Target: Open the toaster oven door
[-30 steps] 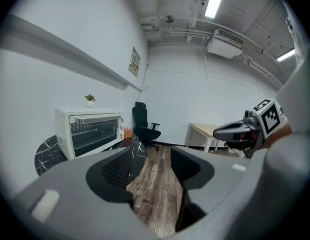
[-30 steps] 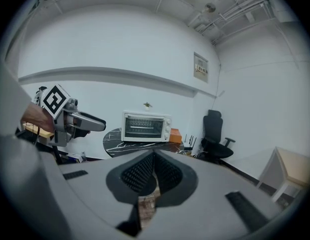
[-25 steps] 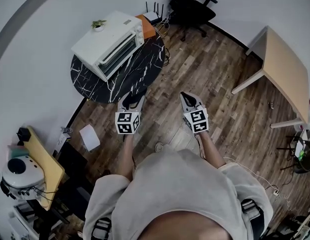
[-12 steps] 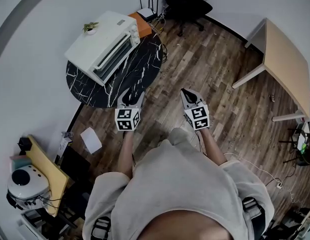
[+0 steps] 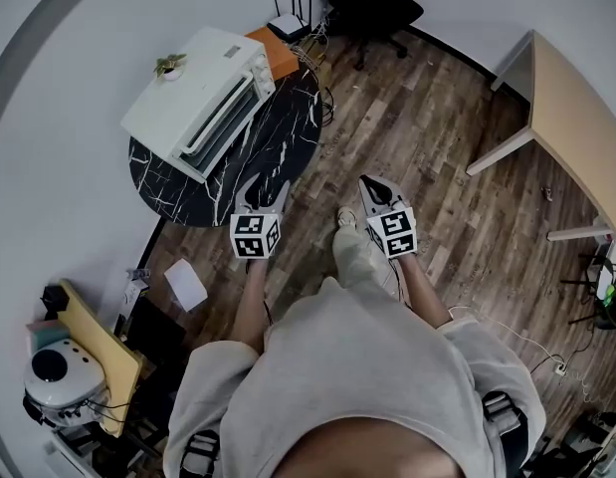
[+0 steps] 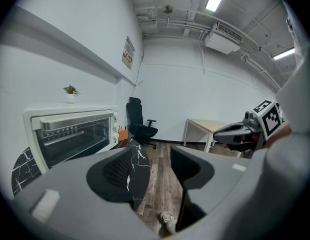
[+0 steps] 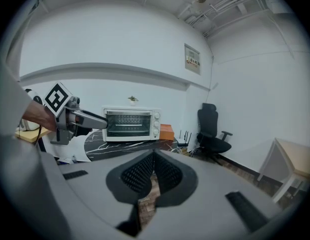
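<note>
Two grippers mid-frame, toaster oven [image 5: 193, 88] upper left.
L gripper [image 5: 265, 193] jaws apart, empty; R gripper [image 5: 376, 190] jaws pressed together, empty; oven door [image 5: 224, 125] closed, on black marble table [image 5: 283, 137].

Person in a pale grey sweatshirt, one grey gripper per hand.
Sweatshirt [image 5: 357, 376] is loose with wide sleeves. Dark harness straps [image 5: 200, 456] with buckles sit at 7 and 5 o'clock. Pale trouser leg [image 5: 355, 257], light shoe [image 5: 344, 217]. Left gripper [image 5: 260, 192] and right gripper [image 5: 375, 192] have grey shells and black ribbed pads [image 7: 137, 174]. Each carries a black-and-white marker cube [image 5: 255, 237].
</note>
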{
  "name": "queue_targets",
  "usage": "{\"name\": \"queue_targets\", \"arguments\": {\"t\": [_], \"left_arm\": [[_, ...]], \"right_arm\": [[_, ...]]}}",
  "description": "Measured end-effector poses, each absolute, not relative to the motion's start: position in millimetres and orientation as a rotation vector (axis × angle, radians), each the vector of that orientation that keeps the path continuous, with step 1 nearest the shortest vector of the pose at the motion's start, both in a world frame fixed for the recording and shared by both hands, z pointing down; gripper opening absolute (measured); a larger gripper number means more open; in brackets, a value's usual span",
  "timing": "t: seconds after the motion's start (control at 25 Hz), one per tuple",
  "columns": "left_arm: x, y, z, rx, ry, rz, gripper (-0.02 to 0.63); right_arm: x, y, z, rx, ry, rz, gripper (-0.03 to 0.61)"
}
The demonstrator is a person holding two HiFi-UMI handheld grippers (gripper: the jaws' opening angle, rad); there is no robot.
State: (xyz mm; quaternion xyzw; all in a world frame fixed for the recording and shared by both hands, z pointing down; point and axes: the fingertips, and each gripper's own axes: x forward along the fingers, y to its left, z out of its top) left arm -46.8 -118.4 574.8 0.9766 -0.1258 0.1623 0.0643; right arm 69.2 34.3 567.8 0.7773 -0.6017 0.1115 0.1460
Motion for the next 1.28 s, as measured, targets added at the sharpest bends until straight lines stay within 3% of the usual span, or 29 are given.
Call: {"name": "queue_targets", "arguments": {"t": [1.28], "left_arm": [[167,-254,567,2.895,-0.534,0.536,0.238]], "right_arm": [[299,-115,560,2.126,-1.863,0.329,0.014]]}}
